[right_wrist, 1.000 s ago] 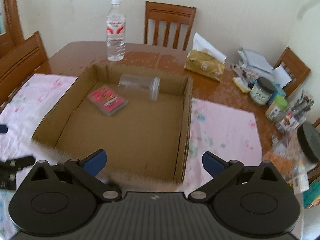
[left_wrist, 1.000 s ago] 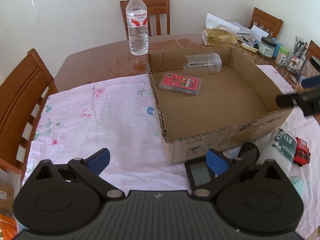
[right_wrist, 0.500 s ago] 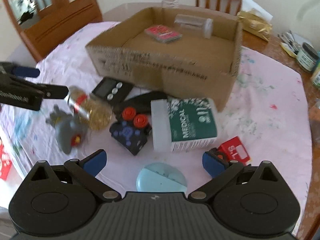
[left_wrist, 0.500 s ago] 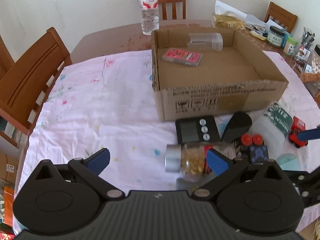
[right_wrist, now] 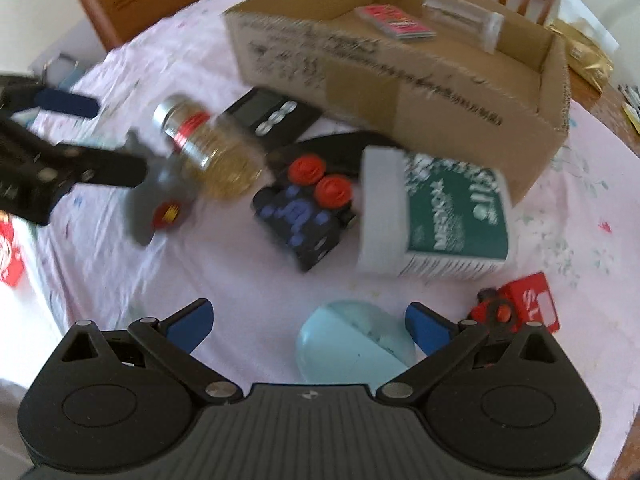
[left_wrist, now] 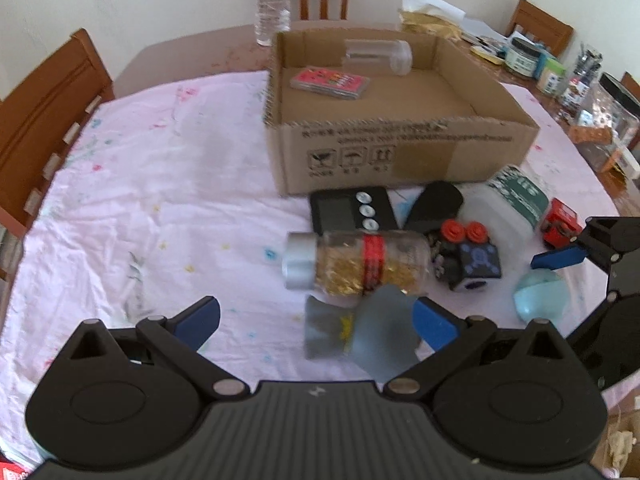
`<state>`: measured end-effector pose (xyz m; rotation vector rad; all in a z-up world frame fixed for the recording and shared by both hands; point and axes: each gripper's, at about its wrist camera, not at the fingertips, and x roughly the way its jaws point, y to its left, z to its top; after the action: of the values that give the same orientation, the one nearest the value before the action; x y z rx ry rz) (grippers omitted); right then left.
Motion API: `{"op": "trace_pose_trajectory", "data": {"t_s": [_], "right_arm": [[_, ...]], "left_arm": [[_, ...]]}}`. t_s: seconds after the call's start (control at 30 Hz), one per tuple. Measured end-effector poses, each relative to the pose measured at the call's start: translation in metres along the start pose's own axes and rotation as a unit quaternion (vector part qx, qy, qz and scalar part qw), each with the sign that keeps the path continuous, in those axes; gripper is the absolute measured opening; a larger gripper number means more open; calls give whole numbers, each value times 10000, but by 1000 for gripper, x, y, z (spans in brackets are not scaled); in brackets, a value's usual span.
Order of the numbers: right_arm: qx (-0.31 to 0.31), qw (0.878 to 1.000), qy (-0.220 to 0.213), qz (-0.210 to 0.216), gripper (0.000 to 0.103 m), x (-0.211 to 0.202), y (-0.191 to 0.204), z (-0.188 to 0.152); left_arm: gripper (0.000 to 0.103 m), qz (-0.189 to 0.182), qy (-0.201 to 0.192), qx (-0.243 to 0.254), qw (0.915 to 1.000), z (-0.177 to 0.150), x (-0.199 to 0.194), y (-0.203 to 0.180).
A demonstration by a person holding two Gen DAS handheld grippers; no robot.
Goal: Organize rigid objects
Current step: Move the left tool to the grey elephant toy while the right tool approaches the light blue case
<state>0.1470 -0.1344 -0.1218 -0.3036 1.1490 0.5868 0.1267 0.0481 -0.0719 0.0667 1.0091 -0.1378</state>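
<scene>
A cardboard box (left_wrist: 400, 152) (right_wrist: 400, 80) holds a pink card pack (left_wrist: 330, 82) and a clear tube (left_wrist: 380, 54). In front of it lie a black timer (left_wrist: 352, 212), a gold-filled jar (left_wrist: 356, 260) (right_wrist: 212, 148), a grey toy (left_wrist: 360, 336) (right_wrist: 160, 192), a black cube with red knobs (left_wrist: 468, 256) (right_wrist: 304, 208), a green-labelled white tub (left_wrist: 516, 200) (right_wrist: 436, 220), a red toy truck (left_wrist: 560, 224) (right_wrist: 516, 308) and a pale blue case (left_wrist: 540, 296) (right_wrist: 352, 348). My left gripper (left_wrist: 316, 320) is open above the grey toy. My right gripper (right_wrist: 308, 324) is open over the blue case.
A pink floral cloth (left_wrist: 160, 200) covers the table. A water bottle (left_wrist: 272, 0) stands behind the box. Jars and clutter (left_wrist: 560, 72) sit at the far right. Wooden chairs (left_wrist: 44, 108) surround the table.
Both grippers have pulled back from the box and lowered toward the loose objects in front of it. Both stay open and empty.
</scene>
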Motion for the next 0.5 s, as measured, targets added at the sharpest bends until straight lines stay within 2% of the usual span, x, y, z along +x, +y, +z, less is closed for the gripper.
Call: {"op": "trace_pose_trajectory", "data": {"t_s": [0.23,0.3,0.43,0.5], "right_arm": [[-226,9996,161,-73,103,-7,19,-20],[-411,9988,135,-233,103,-8,25,-26],[-375,9990,13,-245,103,-10,27,-31],[-370,9990,-12,-246,103,-12,27,-33]], "left_arm": [[102,-245,144,212,9994,-10,19,-12],[102,-232,192,224,9993,-13,26,-14],[102,-241,346,150,9990,-19,39,-13],[102,-129,252,217,9994,-22,39,-15]]}}
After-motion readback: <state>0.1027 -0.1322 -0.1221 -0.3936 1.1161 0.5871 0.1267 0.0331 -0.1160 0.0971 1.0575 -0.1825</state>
